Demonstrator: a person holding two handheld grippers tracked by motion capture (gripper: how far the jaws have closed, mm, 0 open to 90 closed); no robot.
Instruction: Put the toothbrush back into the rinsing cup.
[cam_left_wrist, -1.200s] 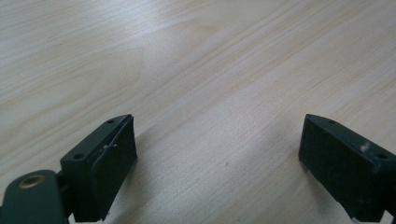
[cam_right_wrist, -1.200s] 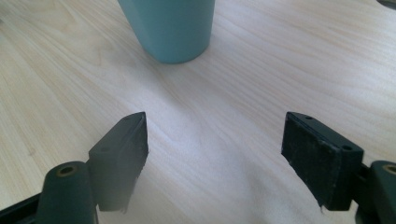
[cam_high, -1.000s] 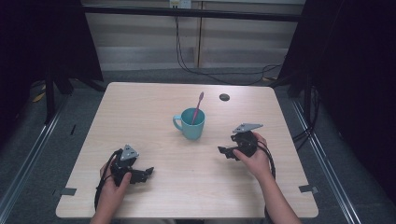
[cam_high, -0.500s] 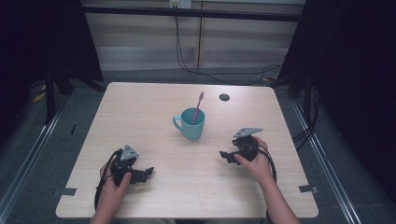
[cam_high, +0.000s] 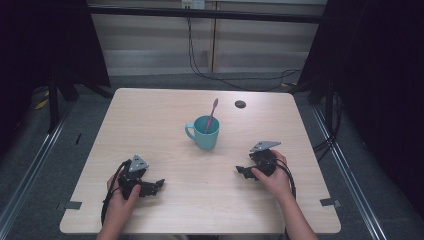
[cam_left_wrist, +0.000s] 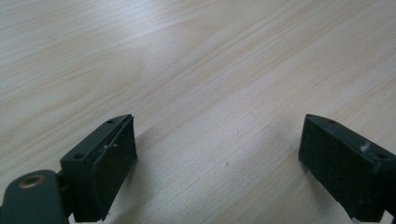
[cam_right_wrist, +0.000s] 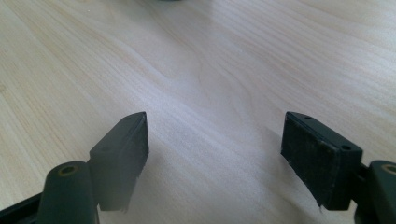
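No legible text, label, brand, number or sign found in any view. The counter (cam_high: 165, 120) surface is plain wood grain, unmarked. The teal cup (cam_high: 206, 134) and the pink toothbrush (cam_high: 212, 113) standing in it bear no readable print. The grey plates on the left tool (cam_high: 159, 184) and right tool (cam_high: 240, 170) carry no lettering that can be made out. The pads of both tools, seen close in the two gripper views, are unmarked black.
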